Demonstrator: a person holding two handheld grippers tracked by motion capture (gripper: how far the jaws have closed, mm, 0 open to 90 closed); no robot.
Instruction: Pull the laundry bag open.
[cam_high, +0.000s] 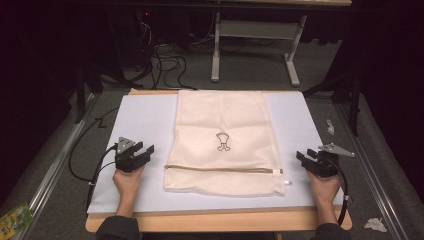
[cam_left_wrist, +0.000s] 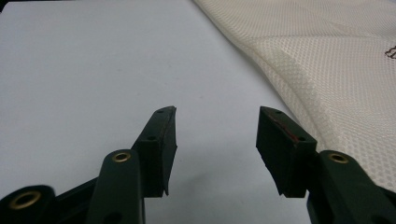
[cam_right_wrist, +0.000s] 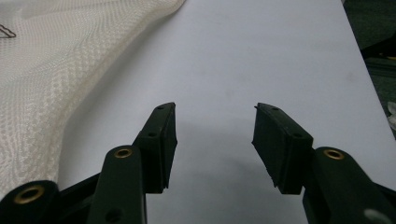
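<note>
Cream mesh laundry bag (cam_high: 222, 142) lies flat at the centre of the white table (cam_high: 140, 120), with its long axis running from 12 o'clock to 6 o'clock. A zipper (cam_high: 220, 170) crosses the bag from 9 o'clock to 3 o'clock near the person's edge, and its pull sits at the 3 o'clock end.

Left gripper (cam_high: 141, 152) rests on the table at 9 o'clock of the bag, apart from it, jaws spread and empty. In the left gripper view the left gripper (cam_left_wrist: 215, 133) has the bag edge (cam_left_wrist: 299, 74) at about 1 o'clock.

Right gripper (cam_high: 306, 156) rests at 3 o'clock of the bag, jaws likewise spread and empty. In the right gripper view the right gripper (cam_right_wrist: 215, 130) has the bag (cam_right_wrist: 56, 79) at 10 o'clock.

Judgement: the right gripper is nearer the zipper pull, so a short move toward 9 o'clock should reach it.
</note>
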